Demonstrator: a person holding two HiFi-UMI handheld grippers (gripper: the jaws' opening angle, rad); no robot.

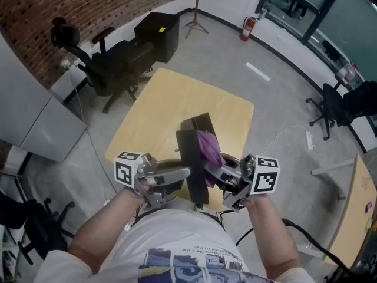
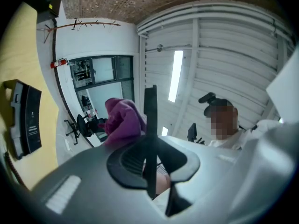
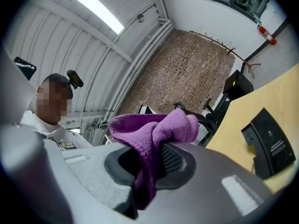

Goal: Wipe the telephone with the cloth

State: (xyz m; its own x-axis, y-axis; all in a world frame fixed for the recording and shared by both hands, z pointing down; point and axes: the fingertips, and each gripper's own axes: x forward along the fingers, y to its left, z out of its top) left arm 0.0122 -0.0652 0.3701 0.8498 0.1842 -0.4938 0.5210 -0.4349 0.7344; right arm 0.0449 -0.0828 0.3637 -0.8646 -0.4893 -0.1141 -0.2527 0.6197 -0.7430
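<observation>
The pale yellow square wooden table (image 1: pixel 171 99) is bare on its far half, so a gripper can pass freely there, and only the black wedge-shaped plastic telephone (image 2: pixel 27 120) stands on it. Near the person room is tight: a long flat black piece (image 1: pixel 191 170) in the jaws of the left gripper (image 2: pixel 150 164) and the purple towelling cloth (image 1: pixel 207 149) in the right gripper (image 3: pixel 149 164) fill the gap between them. Beyond the far left corner a black wheeled office chair (image 1: pixel 112 66) and a black box-shaped cabinet (image 1: pixel 158 34) block the floor.
</observation>
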